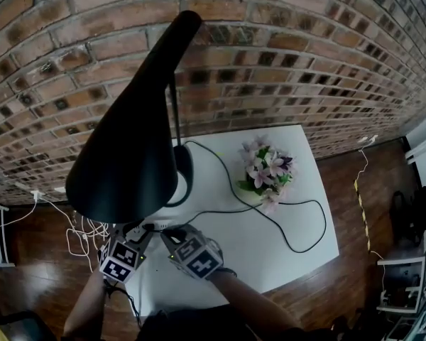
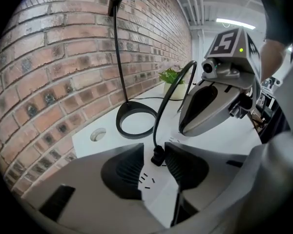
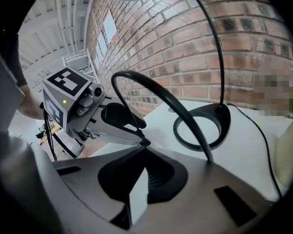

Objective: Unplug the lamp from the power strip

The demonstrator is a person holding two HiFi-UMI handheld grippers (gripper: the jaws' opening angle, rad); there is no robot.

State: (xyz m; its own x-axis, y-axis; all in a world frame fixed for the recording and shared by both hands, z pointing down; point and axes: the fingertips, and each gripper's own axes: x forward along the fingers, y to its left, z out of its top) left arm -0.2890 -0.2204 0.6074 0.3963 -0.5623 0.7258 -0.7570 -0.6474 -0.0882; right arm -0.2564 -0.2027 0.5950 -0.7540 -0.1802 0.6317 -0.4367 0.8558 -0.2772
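Lamp plug (image 2: 157, 156) sits in white power strip (image 2: 154, 191), bench (image 1: 298, 212) near-left corner. Left hand-held gripper (image 2: 154, 150): jaws apart, straddling plug. Right hand-held gripper (image 3: 145, 152): clamped on power strip. Plug likely light, rigid, slick; grip its body, not the limp cord (image 2: 171, 91).

Looks like a lab or studio room: bare brick wall (image 1: 326, 62), dark wood floor (image 1: 355, 268) with loose cables (image 1: 82, 240) trailing across it, plain white worktop (image 1: 234, 247), exposed ceiling (image 2: 200, 4) with a tube light (image 2: 236, 23), white racks (image 1: 401, 279) of gear at the edge.
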